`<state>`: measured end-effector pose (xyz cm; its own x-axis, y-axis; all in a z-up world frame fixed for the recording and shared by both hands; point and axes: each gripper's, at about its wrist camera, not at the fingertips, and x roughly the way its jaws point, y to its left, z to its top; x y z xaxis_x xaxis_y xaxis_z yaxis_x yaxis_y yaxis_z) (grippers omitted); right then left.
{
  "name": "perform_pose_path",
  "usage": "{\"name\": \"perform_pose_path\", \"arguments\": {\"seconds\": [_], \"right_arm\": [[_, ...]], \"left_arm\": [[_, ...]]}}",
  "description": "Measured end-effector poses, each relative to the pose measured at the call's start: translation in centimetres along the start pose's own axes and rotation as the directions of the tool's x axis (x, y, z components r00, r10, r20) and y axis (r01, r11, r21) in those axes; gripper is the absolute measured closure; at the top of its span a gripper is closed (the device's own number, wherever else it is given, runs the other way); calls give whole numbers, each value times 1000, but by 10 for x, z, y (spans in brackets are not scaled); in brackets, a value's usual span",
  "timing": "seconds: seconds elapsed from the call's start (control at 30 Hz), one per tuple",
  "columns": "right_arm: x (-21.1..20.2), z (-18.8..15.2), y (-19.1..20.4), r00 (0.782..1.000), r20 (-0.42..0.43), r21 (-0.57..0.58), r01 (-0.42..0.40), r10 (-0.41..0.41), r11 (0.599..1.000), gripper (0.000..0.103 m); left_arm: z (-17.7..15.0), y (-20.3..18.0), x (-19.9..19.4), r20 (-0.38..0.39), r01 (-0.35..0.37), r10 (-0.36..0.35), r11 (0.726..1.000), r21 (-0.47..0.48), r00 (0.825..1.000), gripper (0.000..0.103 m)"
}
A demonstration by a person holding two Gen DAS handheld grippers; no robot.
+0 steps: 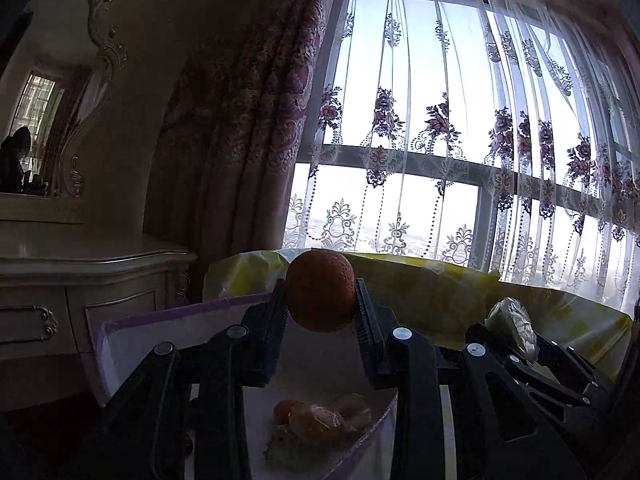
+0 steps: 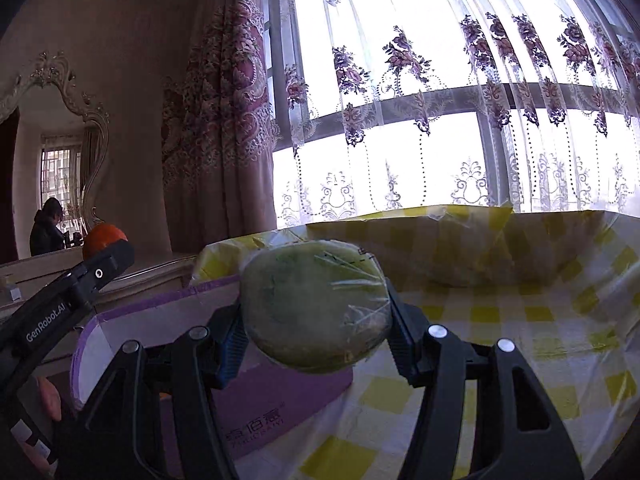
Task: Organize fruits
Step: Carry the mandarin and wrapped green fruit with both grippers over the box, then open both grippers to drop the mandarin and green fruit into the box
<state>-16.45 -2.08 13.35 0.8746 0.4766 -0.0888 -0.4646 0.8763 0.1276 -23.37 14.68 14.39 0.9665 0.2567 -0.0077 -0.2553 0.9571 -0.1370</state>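
Note:
My left gripper (image 1: 320,304) is shut on an orange (image 1: 320,290) and holds it above a white box with purple edges (image 1: 132,344). Several wrapped fruits (image 1: 320,420) lie in the bottom of that box. My right gripper (image 2: 316,320) is shut on a green fruit wrapped in clear plastic (image 2: 316,312), held over the seam between the purple box (image 2: 256,412) and a box lined with yellow checked plastic (image 2: 500,320). The right gripper with its fruit (image 1: 512,324) shows in the left wrist view. The left gripper's orange (image 2: 105,240) shows at the left of the right wrist view.
A cream dresser (image 1: 80,276) with an ornate mirror (image 1: 44,132) stands to the left. A heavy patterned curtain (image 1: 248,120) and a sheer lace curtain over a bright window (image 1: 460,120) are behind the boxes.

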Motion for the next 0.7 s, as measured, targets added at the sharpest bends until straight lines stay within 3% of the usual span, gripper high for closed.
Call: {"name": "perform_pose_path", "arguments": {"seconds": [0.27, 0.43, 0.53, 0.63, 0.7], "right_arm": [[57, 9, 62, 986, -116, -89, -132, 122, 987, 43], [99, 2, 81, 947, -288, -113, -179, 140, 977, 43], [125, -12, 93, 899, -424, -161, -191, 107, 968, 43], [147, -30, 106, 834, -552, -248, -196, 28, 949, 43], [155, -42, 109, 792, -610, -279, -206, -8, 938, 43]], "left_arm": [[3, 55, 14, -78, -123, 120, 992, -28, 990, 72], [-8, 76, 35, -208, -148, 135, 988, -49, 969, 72], [-18, 85, 53, -336, -154, 123, 986, -67, 934, 72], [-29, 91, 73, -464, -160, 124, 986, -39, 877, 72], [-33, 84, 78, -500, -162, 173, 985, 65, 849, 72]]}}
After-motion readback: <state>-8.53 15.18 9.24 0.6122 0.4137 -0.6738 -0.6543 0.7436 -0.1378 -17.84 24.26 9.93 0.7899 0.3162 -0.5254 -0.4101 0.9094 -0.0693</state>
